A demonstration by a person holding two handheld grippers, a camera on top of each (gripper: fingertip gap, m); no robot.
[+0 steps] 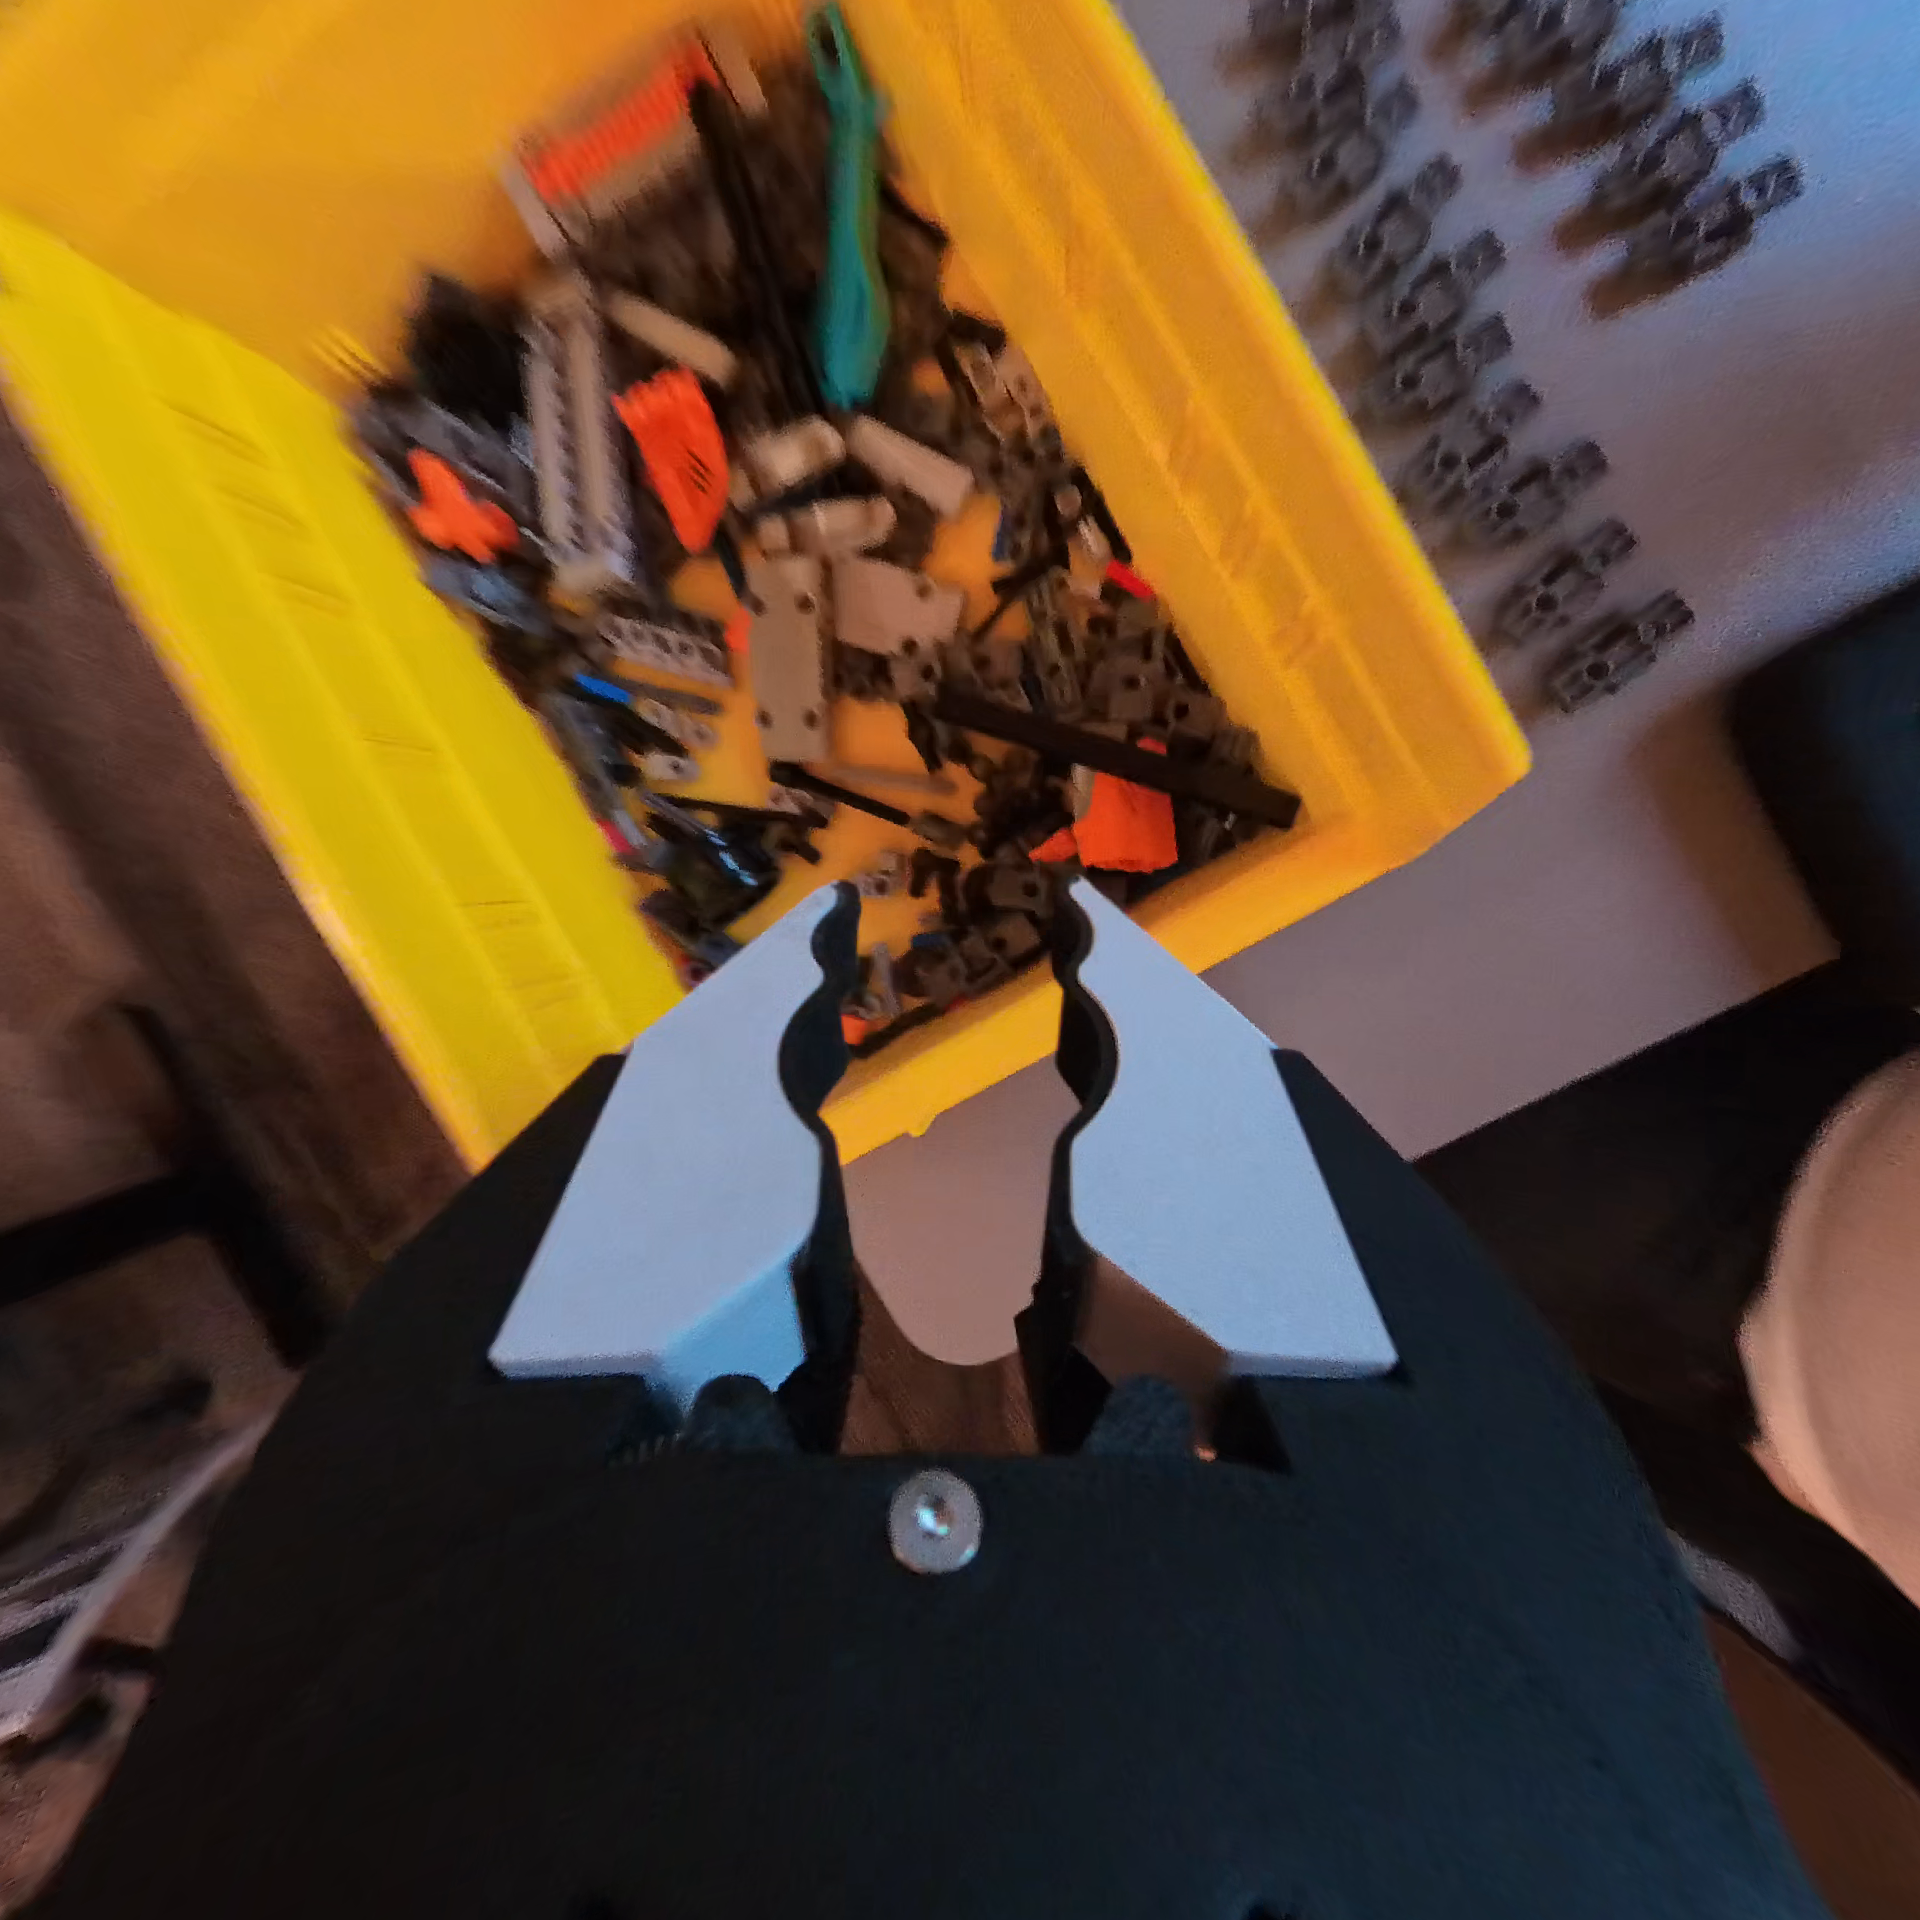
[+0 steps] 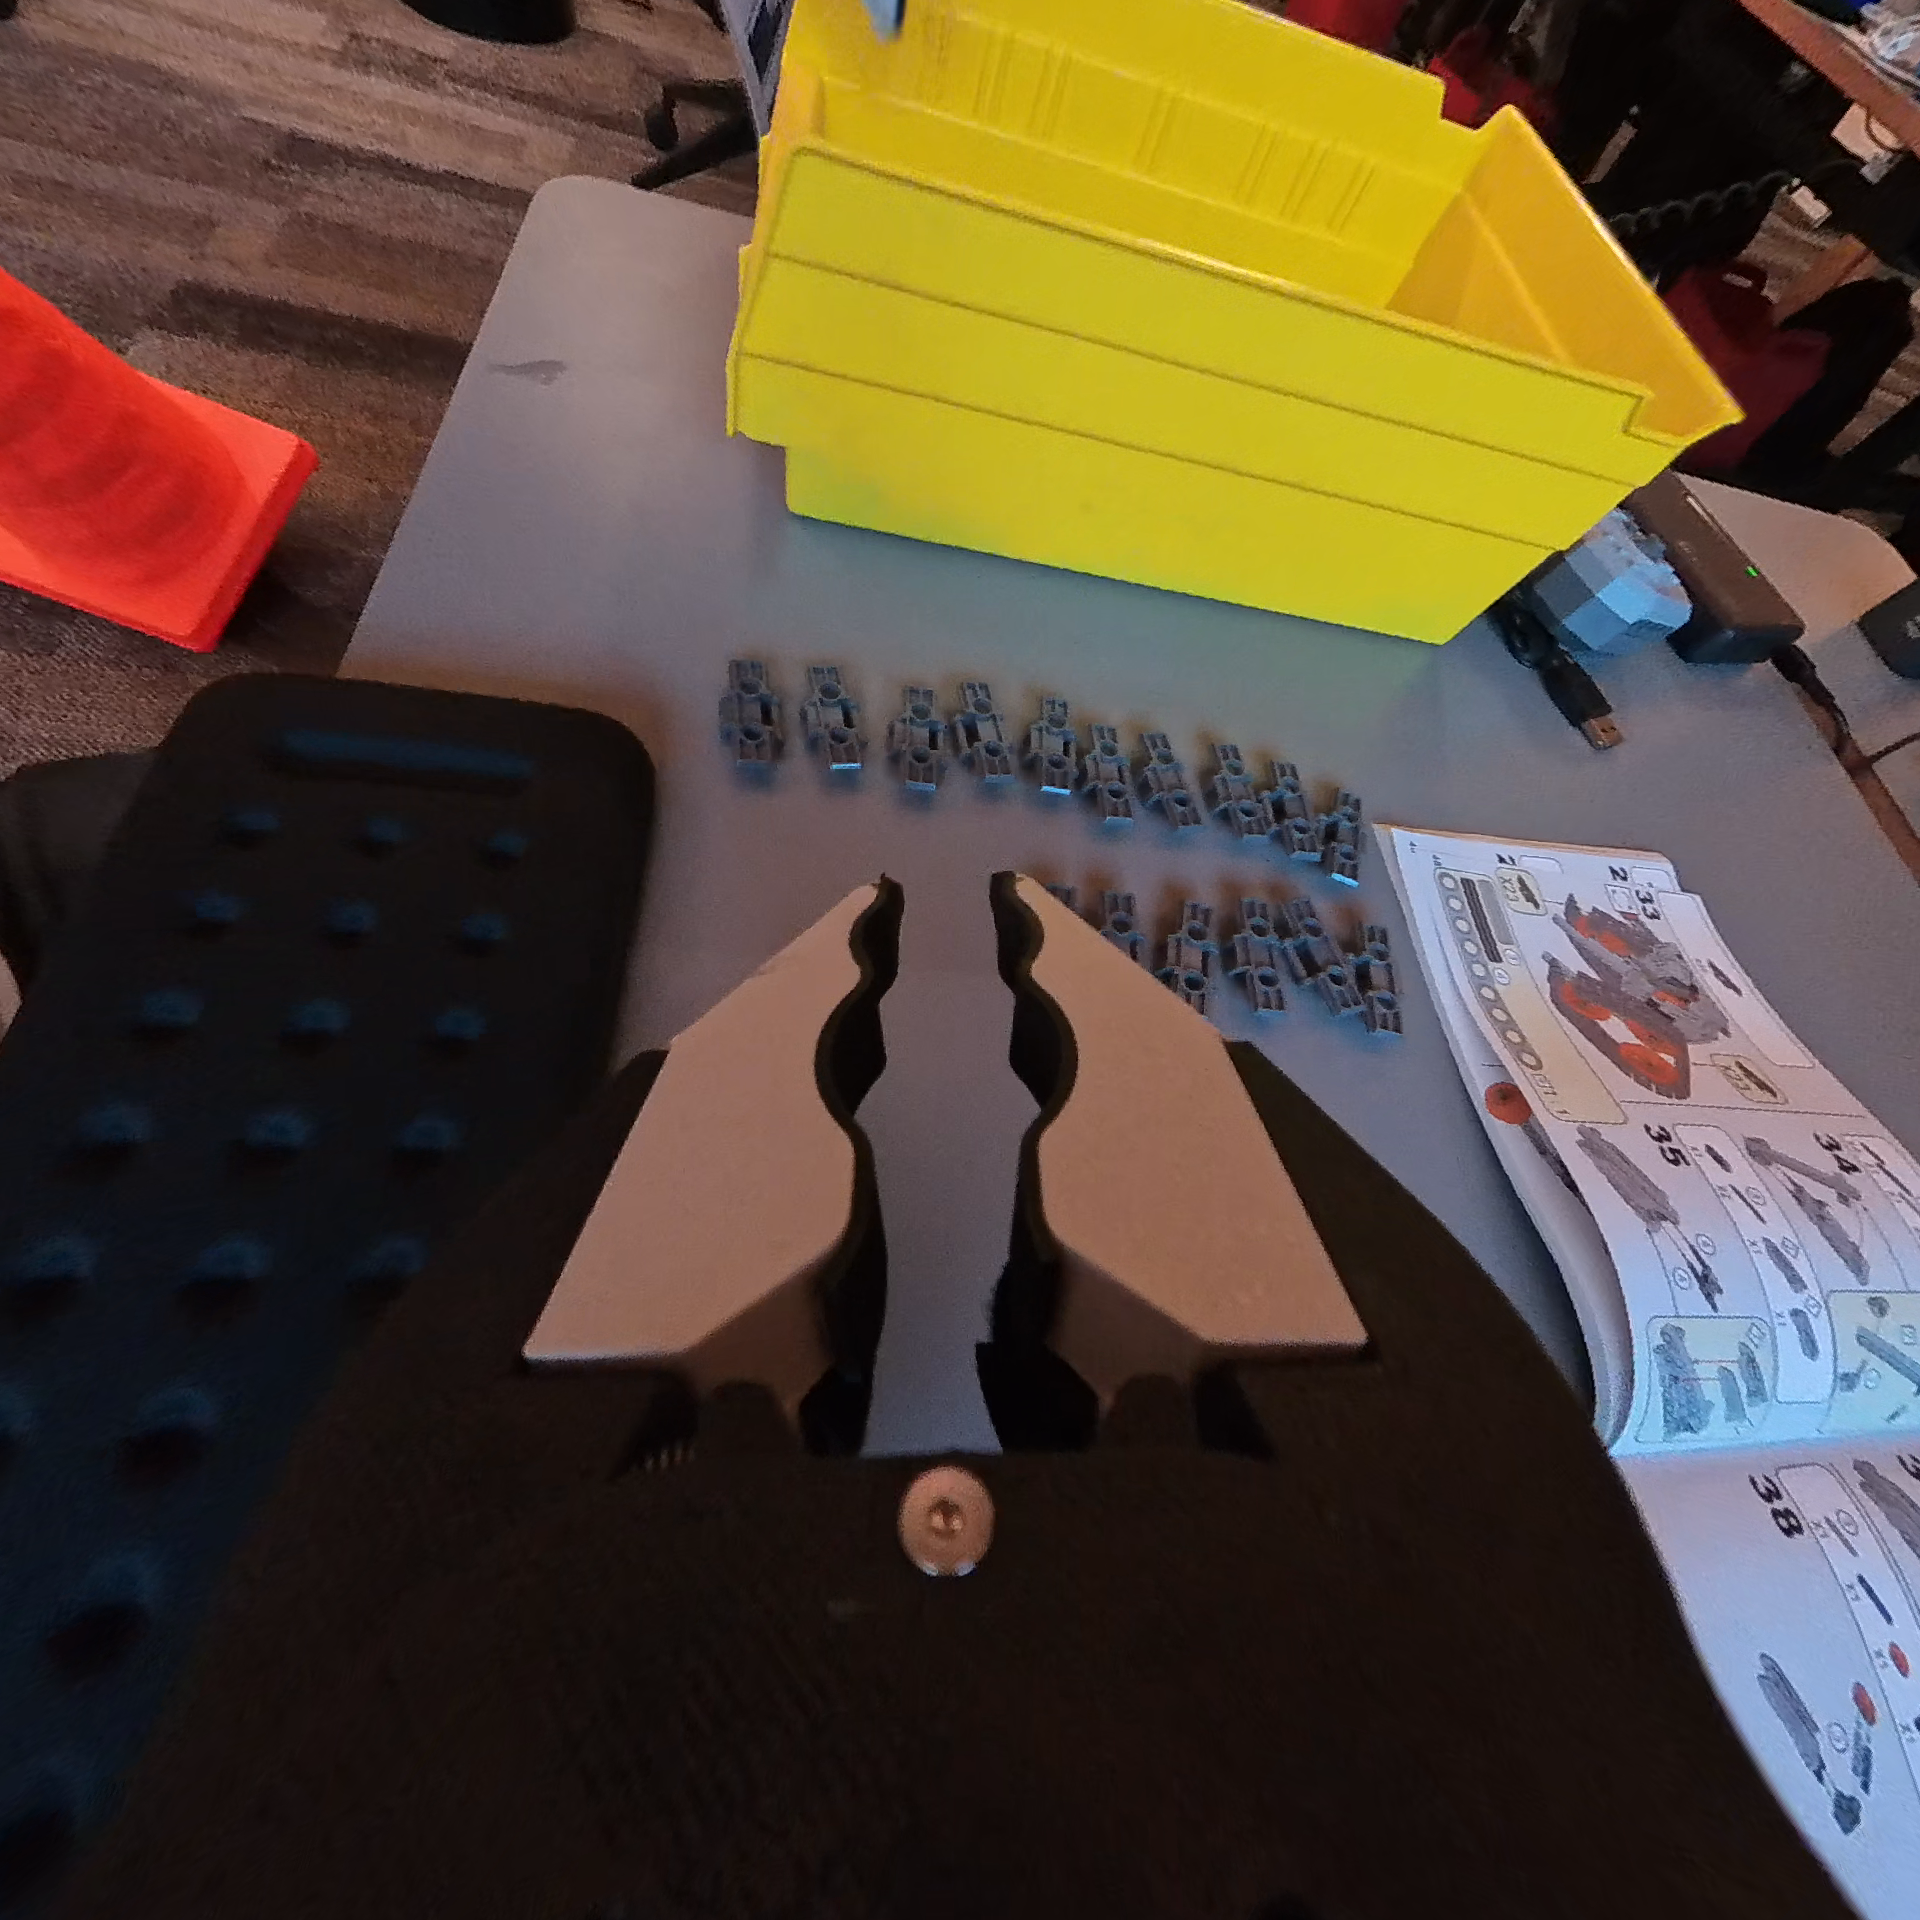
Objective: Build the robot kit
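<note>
My left gripper (image 1: 956, 894) is open and empty, hovering above the near corner of a yellow bin (image 1: 1174, 343) filled with a jumble of small grey, black and orange building pieces (image 1: 831, 623); the view is blurred. My right gripper (image 2: 943, 883) is open and empty, low over the grey table (image 2: 582, 499). Its tips sit just left of the nearer of two rows of small dark grey connector pieces (image 2: 1039, 748). The same rows show in the left wrist view (image 1: 1475, 343) beside the bin. The yellow bin (image 2: 1143, 395) stands behind the rows in the right wrist view.
An open instruction booklet (image 2: 1683, 1195) lies at the right of the table. A black studded pad (image 2: 312, 1039) lies at the left. A grey block and a black box with cables (image 2: 1662, 592) sit behind the booklet. An orange cone (image 2: 114, 488) stands on the carpet. One gripper's finger ends stand about 25 cm off the other's.
</note>
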